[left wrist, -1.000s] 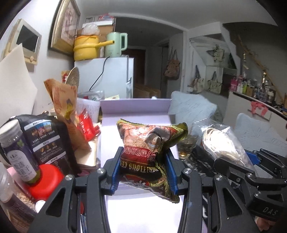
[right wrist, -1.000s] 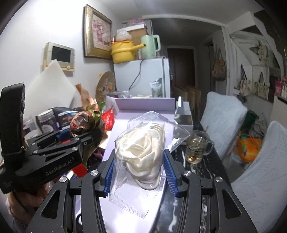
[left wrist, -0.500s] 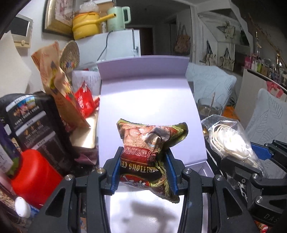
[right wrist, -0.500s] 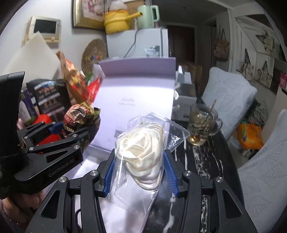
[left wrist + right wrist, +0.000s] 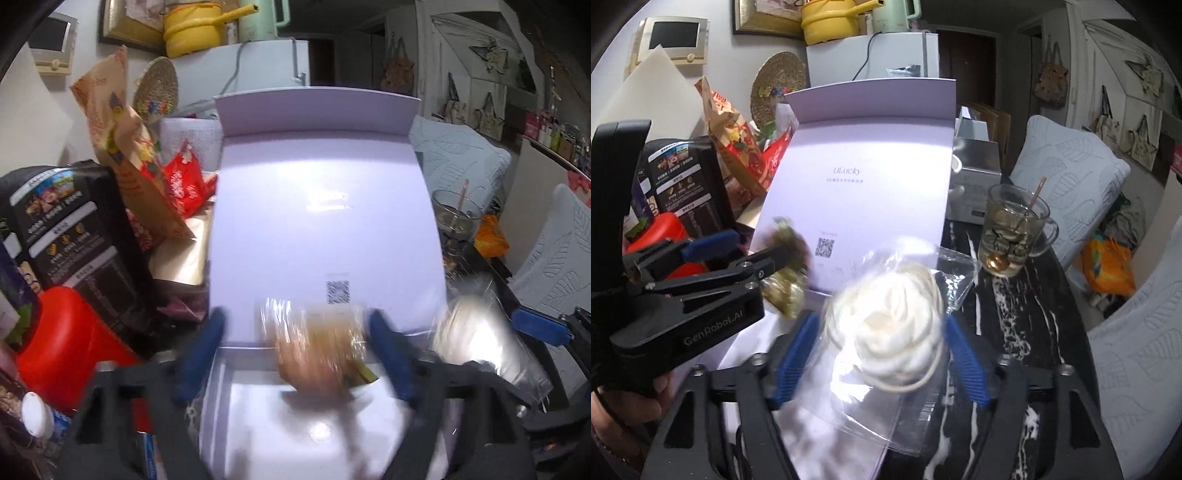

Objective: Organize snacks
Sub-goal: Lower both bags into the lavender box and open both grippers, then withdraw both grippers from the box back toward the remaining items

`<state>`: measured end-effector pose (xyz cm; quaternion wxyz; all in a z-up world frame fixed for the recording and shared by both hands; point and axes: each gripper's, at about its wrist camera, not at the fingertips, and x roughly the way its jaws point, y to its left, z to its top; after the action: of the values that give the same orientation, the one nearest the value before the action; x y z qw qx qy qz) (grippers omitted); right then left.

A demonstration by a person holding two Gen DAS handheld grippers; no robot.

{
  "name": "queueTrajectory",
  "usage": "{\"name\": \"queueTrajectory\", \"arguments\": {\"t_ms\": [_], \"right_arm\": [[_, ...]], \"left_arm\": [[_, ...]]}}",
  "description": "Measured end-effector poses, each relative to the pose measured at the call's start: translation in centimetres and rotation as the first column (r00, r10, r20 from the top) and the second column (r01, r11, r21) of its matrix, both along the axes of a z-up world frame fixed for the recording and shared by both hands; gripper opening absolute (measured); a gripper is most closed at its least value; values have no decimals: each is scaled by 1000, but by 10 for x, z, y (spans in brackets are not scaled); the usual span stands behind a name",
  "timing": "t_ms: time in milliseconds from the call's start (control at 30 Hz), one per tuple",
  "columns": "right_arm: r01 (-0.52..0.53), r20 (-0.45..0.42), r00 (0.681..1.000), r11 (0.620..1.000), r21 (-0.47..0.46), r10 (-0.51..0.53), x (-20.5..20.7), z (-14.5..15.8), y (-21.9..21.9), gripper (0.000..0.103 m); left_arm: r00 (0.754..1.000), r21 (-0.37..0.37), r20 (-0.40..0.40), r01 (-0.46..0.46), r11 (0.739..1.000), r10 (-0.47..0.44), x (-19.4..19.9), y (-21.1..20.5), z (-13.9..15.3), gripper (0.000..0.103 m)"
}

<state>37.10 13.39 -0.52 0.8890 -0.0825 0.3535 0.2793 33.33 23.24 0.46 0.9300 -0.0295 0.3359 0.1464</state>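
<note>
Snacks fall free: the brown packet (image 5: 317, 354) between your opening left tongs (image 5: 295, 354) and the clear bag (image 5: 890, 332) between your opening right tongs (image 5: 879, 354), both over the white box (image 5: 325, 229).

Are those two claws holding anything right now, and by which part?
Nothing is gripped. Both are opening: the snack bag sits blurred between the left gripper's fingers, and the clear bag of white coils between the right gripper's, pads off both.
</note>
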Motion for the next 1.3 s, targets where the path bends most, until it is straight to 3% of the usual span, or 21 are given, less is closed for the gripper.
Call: {"name": "queueTrajectory", "arguments": {"t_ms": [33,67,667,1300], "right_arm": [[1,4,1000,1000,-2,-1,-1,0,0,75],[4,8,1000,1000,-5,-4,-1,0,-1,75],[52,41,998,998,18,-53,-17,32,-14,75],[98,221,968,989,109,-120,-100,122,-89,75]], "left_arm": [[1000,14,14,-15,1000,15,-2,0,1,98],[1000,22,23,-19,1000,19,-3,0,3,99],[997,21,67,24,1000,-25,-29,-13,31,99],[970,99,224,75,992,-96,-113,-80,125,99]]}}
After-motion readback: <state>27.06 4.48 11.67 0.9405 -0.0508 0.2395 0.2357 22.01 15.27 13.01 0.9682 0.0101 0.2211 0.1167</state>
